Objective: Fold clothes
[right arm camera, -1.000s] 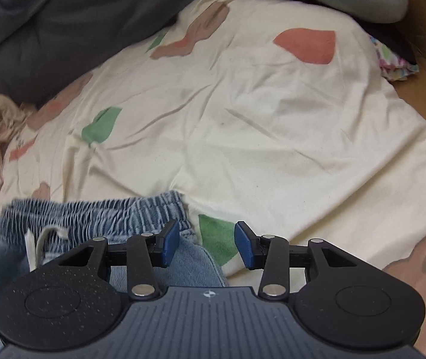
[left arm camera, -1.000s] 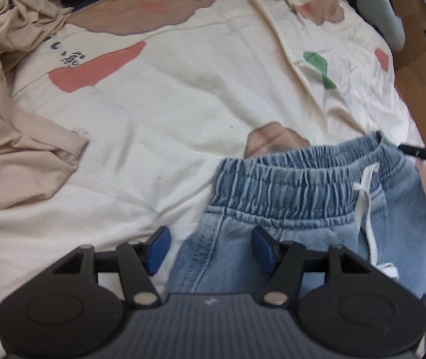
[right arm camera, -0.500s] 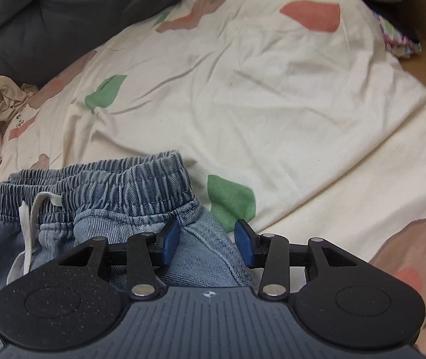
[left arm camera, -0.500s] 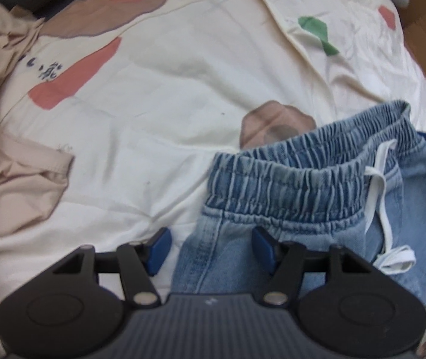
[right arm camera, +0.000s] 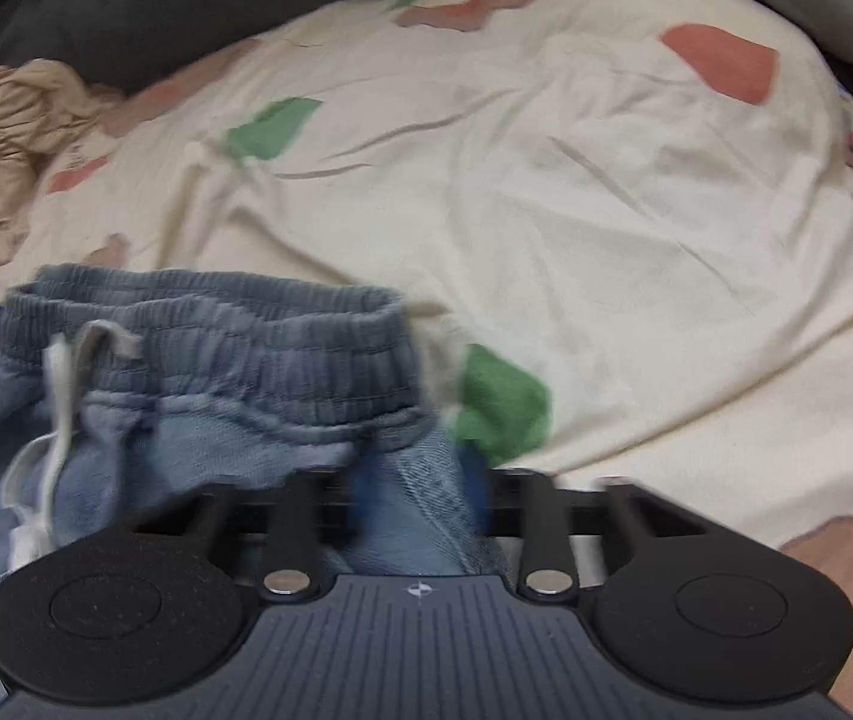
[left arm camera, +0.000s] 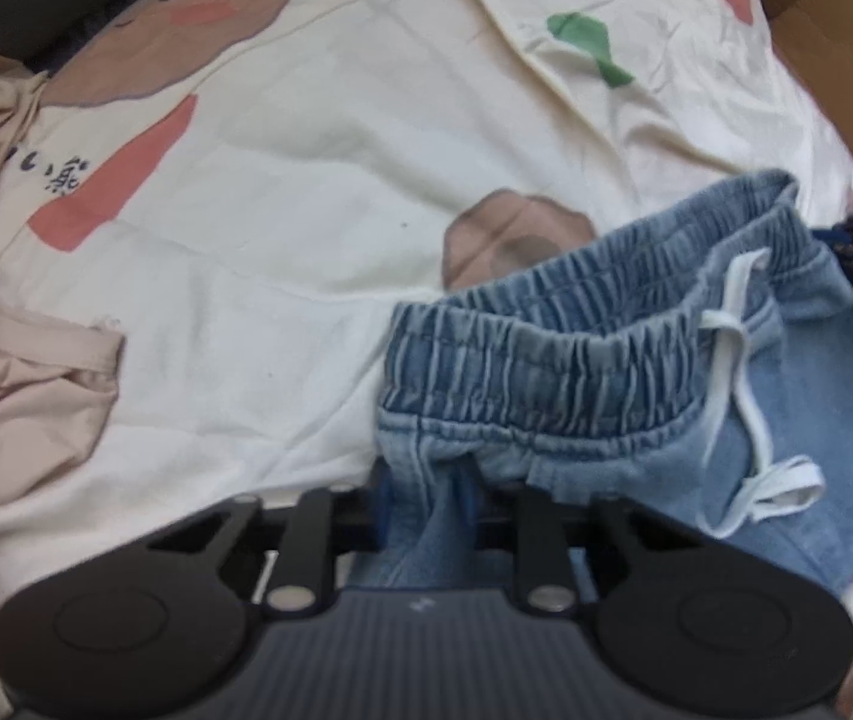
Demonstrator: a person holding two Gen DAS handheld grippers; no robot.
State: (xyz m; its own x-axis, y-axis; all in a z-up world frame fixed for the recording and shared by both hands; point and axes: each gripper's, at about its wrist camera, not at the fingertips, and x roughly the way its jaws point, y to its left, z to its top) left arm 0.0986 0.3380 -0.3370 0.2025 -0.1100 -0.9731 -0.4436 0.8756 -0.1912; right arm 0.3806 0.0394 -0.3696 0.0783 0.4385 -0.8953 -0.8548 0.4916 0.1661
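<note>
Pinching denim shorts [left arm camera: 576,372] between both jaws.

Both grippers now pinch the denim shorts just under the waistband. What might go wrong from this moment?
1. The left gripper and right gripper have just been closing on the denim shorts, each on only a small bunch of cloth below the elastic waistband; a lift may let a side slip out.
2. The loose white drawstring may catch in a fold.
3. The printed sheet lies directly under the shorts, so a pinch might drag it too.
</note>
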